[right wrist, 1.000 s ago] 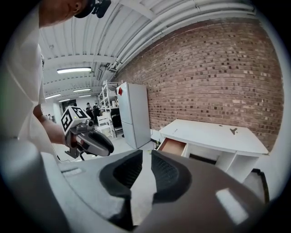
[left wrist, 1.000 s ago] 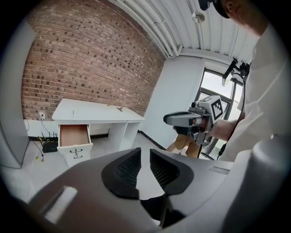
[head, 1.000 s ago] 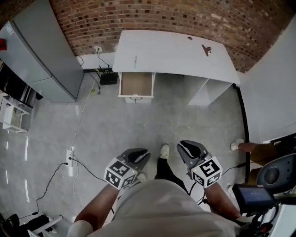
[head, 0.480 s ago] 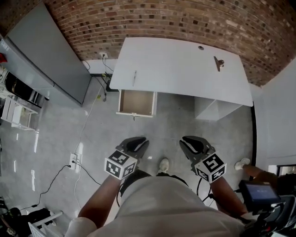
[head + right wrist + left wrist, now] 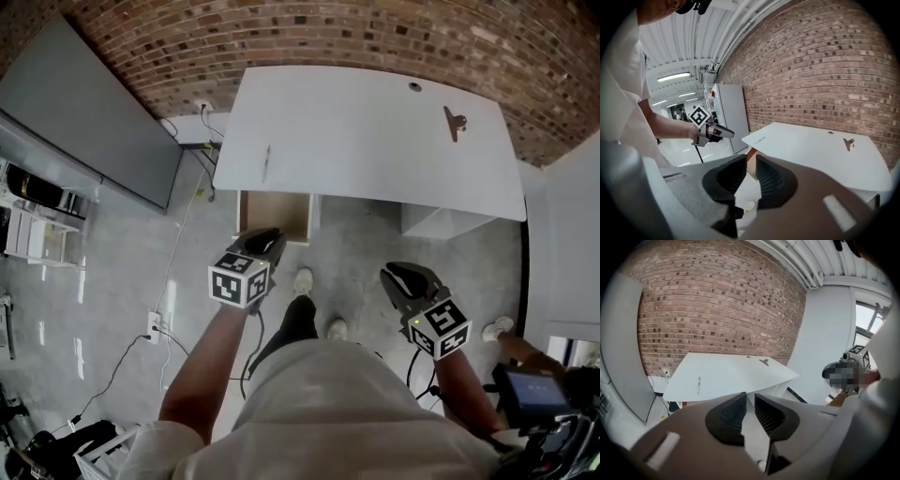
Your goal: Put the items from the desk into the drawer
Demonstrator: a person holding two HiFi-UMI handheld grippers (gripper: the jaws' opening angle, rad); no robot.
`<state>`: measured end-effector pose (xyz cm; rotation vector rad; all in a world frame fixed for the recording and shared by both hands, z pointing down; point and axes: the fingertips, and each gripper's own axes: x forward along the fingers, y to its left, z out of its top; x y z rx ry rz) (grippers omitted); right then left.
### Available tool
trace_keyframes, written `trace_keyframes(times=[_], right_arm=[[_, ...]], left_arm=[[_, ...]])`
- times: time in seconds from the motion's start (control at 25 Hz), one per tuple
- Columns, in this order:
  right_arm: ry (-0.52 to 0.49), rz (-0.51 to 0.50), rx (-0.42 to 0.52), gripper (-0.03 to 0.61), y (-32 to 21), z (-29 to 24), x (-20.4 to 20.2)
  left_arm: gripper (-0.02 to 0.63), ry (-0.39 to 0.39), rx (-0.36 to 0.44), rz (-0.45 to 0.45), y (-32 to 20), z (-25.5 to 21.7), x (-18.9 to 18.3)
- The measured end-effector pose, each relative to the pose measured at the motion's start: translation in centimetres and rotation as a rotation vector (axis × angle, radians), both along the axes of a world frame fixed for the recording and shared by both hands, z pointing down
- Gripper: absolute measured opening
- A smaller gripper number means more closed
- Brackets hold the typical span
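Head view, person standing short of the white worktop (image 5: 375, 141), which fills the upper centre of the frame. The left gripper (image 5: 749, 403) is raised toward the worktop's lower left edge. Its jaws stand nearly together with a narrow slit between them, and nothing is in it. The right gripper (image 5: 751, 161) hangs lower, at centre right, equally narrow and empty. The task's things lie on the worktop, well apart: a thin pen (image 5: 266, 162) near the left edge and a dark binder clip (image 5: 456, 122) at upper right. The drawer (image 5: 277, 212) stands pulled out beneath the left edge, its bare wooden floor showing.

Likely hazards:
- With the slit this narrow, either gripper would probably push the pen rather than straddle it. The pen could then roll off the nearby left edge to the floor.
- The open drawer front juts toward the person's legs and could be bumped shut or knocked.
- A cable (image 5: 251, 342) trails near the shoes (image 5: 302, 279) and could snag a step.
- The clip lies flat and low, so jaws closing above it may slip off.

Whether the small round mark at the worktop's top is a loose item cannot be told.
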<state>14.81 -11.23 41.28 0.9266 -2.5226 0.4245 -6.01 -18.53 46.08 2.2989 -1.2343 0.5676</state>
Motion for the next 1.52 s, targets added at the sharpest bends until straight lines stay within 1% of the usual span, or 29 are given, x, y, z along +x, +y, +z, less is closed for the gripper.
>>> trace_keyframes(times=[0.08,0.2,0.44,0.6,0.72,0.88,1.08,1.32,1.44,1.52], right_arm=[[-0.002,0.049,-0.005,0.048,-1.9,-0.1,0.5],[-0.010,0.132,-0.026,0.048,-4.4,-0.2,1.3],[0.018,0.222,-0.053,0.048,-9.1,0.2,1.3],[0.020,0.278,-0.085,0.048,-10.8,0.2,0.4],[0.033,0.308,-0.112,0.048,-11.8,1.0,0.3],[0.045,0.346,-0.135,0.048,-12.6,1.6,0.4],[0.045,0.377,-0.155,0.048,-13.8,2.1,0.4],[0.053,0.392,-0.161,0.048,-14.6,2.1,0.3],[0.062,0.404,-0.169,0.048,-14.3,2.3,0.6],[0.067,0.407,-0.175,0.048,-13.8,2.4,0.7]], left_arm=[[0.061,-0.001,-0.023,-0.022,-3.4,1.6,-1.3],[0.071,-0.028,-0.067,-0.036,-8.2,4.5,-3.2],[0.087,-0.086,-0.144,-0.061,-17.4,9.4,-6.8],[0.087,-0.131,-0.206,-0.077,-21.9,12.6,-9.0],[0.092,-0.147,-0.250,-0.080,-24.7,14.8,-9.8],[0.104,-0.167,-0.324,-0.080,-27.2,17.6,-10.3],[0.104,-0.212,-0.382,-0.087,-29.1,19.8,-11.0],[0.100,-0.253,-0.462,-0.065,-29.2,21.7,-10.9],[0.086,-0.270,-0.483,-0.062,-29.4,22.1,-11.0],[0.080,-0.266,-0.496,-0.061,-29.4,22.1,-11.1]])
